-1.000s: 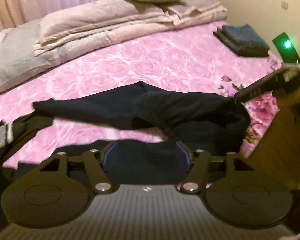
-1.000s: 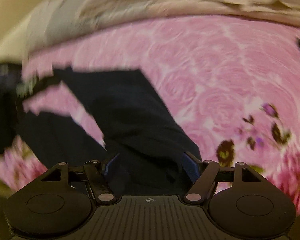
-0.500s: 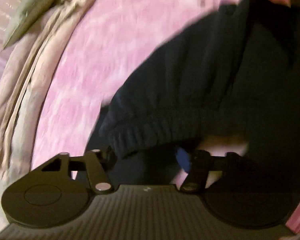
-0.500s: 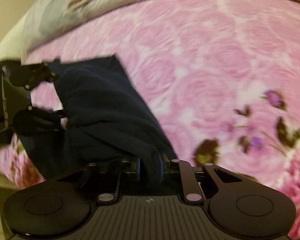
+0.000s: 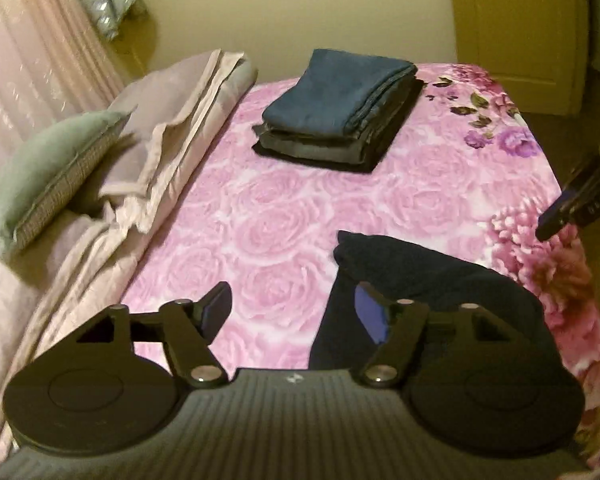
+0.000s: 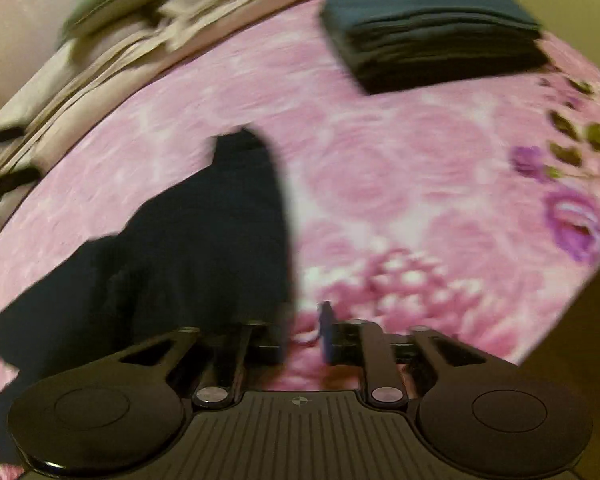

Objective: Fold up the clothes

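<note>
A dark navy garment (image 5: 428,280) lies bunched on the pink floral bedspread (image 5: 284,208) near the bed's right edge. My left gripper (image 5: 292,312) is open and empty above the bed, its right finger beside the garment. In the right wrist view the same garment (image 6: 204,248) spreads to the lower left. My right gripper (image 6: 300,336) is partly open, with nothing visibly between its jaws and the cloth just left of them. The right gripper's tip (image 5: 572,200) shows at the right edge of the left wrist view.
A stack of folded dark clothes (image 5: 340,108) sits at the far end of the bed, also seen in the right wrist view (image 6: 428,24). Folded beige blankets (image 5: 172,128) and a green pillow (image 5: 48,172) lie along the left. A yellow door (image 5: 520,28) stands beyond.
Both grippers held the navy garment in the air; now it lies on the bed and both have opened and let go. The left view has swung toward the far end of the bed.
</note>
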Demonstrator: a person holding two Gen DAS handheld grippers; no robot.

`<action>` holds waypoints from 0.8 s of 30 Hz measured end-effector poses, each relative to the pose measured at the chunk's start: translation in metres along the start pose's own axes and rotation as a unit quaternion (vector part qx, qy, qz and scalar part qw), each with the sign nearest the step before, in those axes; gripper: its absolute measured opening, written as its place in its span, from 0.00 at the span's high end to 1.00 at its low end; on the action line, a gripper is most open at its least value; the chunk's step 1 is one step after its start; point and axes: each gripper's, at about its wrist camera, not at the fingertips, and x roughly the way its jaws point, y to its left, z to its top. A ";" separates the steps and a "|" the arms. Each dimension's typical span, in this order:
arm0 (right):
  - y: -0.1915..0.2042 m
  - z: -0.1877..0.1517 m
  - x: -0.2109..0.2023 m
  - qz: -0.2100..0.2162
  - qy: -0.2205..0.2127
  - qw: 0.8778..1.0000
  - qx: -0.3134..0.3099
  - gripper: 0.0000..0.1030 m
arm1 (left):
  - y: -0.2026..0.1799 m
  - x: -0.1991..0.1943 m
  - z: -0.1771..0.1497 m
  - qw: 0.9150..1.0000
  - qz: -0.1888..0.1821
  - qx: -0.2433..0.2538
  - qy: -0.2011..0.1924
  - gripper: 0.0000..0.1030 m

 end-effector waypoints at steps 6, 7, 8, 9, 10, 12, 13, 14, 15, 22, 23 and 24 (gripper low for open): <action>0.027 -0.013 0.017 0.056 0.009 0.998 -0.026 0.19 | -0.023 -0.010 -0.090 0.987 -0.037 -0.058 0.142 0.31; 0.039 -0.015 0.024 0.069 0.015 0.997 -0.035 0.19 | -0.028 -0.013 -0.107 0.982 -0.045 -0.072 0.167 0.31; 0.053 -0.017 0.032 0.079 0.018 0.996 -0.046 0.19 | -0.033 -0.017 -0.123 0.977 -0.056 -0.088 0.186 0.31; 0.068 -0.020 0.041 0.088 0.020 0.994 -0.060 0.19 | -0.038 -0.022 -0.139 0.971 -0.069 -0.105 0.204 0.31; 0.083 -0.022 0.050 0.097 0.022 0.992 -0.075 0.19 | -0.044 -0.025 -0.152 0.967 -0.075 -0.115 0.216 0.31; 0.117 -0.025 0.069 0.109 0.023 0.987 -0.112 0.19 | -0.054 -0.031 -0.178 0.958 -0.088 -0.134 0.238 0.31; 0.133 -0.028 0.081 0.108 0.029 0.985 -0.134 0.19 | -0.060 -0.034 -0.187 0.956 -0.093 -0.138 0.242 0.31; 0.149 -0.031 0.095 0.101 0.036 0.982 -0.157 0.19 | -0.066 -0.037 -0.195 0.954 -0.099 -0.141 0.245 0.31; 0.164 -0.035 0.109 0.091 0.046 0.979 -0.179 0.19 | -0.071 -0.041 -0.202 0.954 -0.107 -0.142 0.243 0.31; 0.202 -0.053 0.159 -0.016 0.050 0.980 -0.194 0.49 | -0.091 -0.089 -0.216 0.964 -0.117 -0.138 0.196 0.31; 0.198 -0.052 0.154 -0.021 0.043 0.983 -0.179 0.63 | -0.091 -0.095 -0.214 0.965 -0.113 -0.139 0.189 0.31; 0.191 -0.047 0.147 -0.014 0.040 0.987 -0.155 0.81 | -0.088 -0.101 -0.212 0.967 -0.109 -0.140 0.181 0.31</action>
